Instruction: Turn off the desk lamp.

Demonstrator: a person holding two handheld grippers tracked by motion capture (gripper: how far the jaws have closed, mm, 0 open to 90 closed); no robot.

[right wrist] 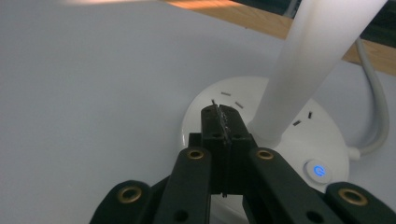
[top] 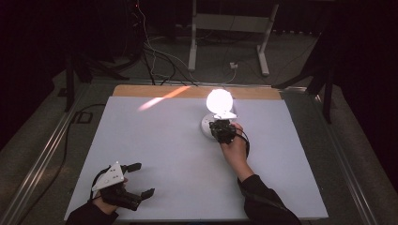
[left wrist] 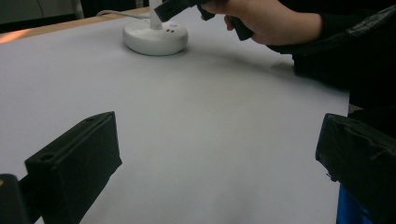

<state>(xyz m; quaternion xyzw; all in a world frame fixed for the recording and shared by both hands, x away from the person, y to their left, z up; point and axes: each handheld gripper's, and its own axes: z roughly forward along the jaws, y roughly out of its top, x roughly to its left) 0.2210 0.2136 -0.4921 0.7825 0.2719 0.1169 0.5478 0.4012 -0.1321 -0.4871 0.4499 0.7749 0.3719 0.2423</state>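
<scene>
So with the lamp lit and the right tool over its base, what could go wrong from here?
1. The right tool, jaws shut, sits over the lamp base away from the lit power button; pressing down here could miss the button or push the base along the sheet.
2. The lamp stem rises right beside the tool, so a sideways move could knock it.

Glowing blue power symbol on the round button of the white lamp base, short dark dash marks around that base's top, no words, brands or numbers readable anywhere
</scene>
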